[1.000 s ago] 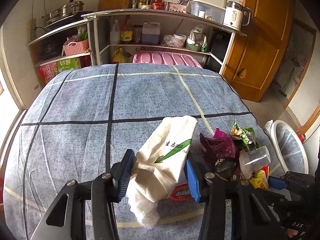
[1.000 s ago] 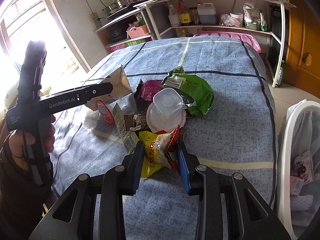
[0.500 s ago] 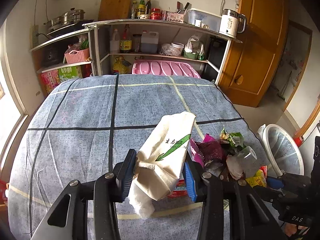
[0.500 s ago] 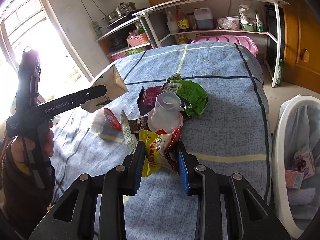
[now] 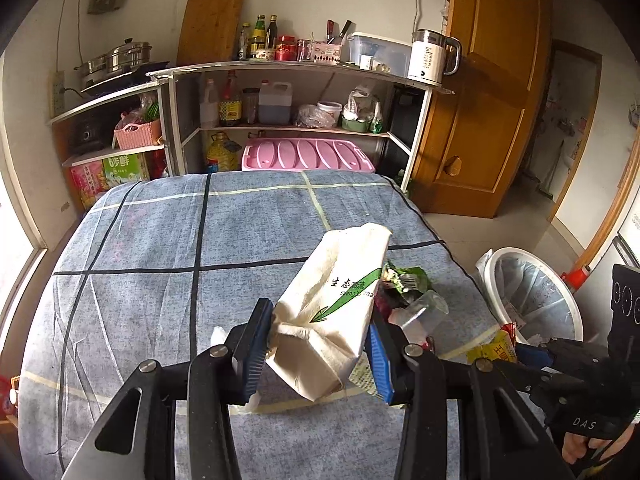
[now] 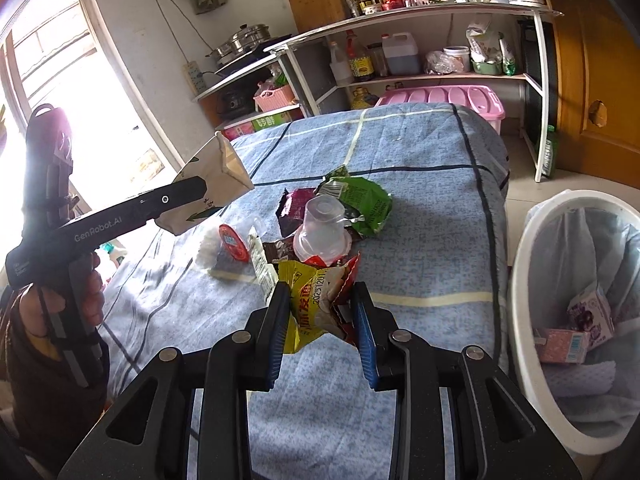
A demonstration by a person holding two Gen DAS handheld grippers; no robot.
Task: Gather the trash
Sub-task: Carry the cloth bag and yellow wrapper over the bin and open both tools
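Left claw, raised off the desk, clenches a cream tissue pack tilted toward 1 o'clock; right claw, level, grips a yellow wrapper.

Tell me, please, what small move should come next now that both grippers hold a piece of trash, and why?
Probably swing the right gripper rightward over the white bin and open it. It is clamped on the yellow snack wrapper, lifted off the blue cloth, and the bin stands just beside the table. The left gripper, clamped on the cream carton, is farther away.
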